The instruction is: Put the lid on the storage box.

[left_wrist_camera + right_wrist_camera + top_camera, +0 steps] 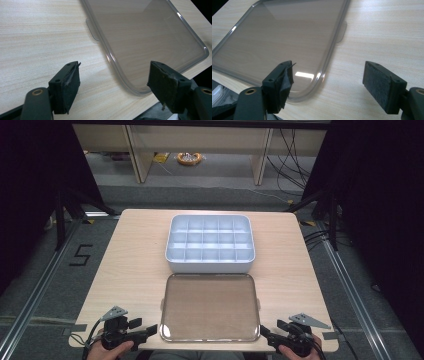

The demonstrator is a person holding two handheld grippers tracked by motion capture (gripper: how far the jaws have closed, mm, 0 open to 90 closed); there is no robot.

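A clear plastic lid (210, 307) lies flat on the wooden desk (130, 265), at the desk's near edge and centred across its width. Just beyond the lid, toward the far side, stands a white compartment box (210, 262), its grid of small cells open to the top; the box's near wall runs just beside the lid's far rim, though whether the two touch cannot be told.

The left gripper (150, 332) is held at the lid's near left corner, its jaws pointing toward the lid. In the left gripper view its jaws stand wide apart with nothing clamped; the lid's rounded corner (140, 85) lies between and beyond them, and a small tab (92, 30) juts from the lid's side rim farther off.

The right gripper (265, 334) sits at the lid's near right corner, mirrored to the other. In the right gripper view its jaws are likewise spread with nothing between the pads; the lid's corner (312, 87) lies near one jaw, and the other jaw hangs over bare desk beside the lid. The lid's second tab (342, 31) shows on that side rim.
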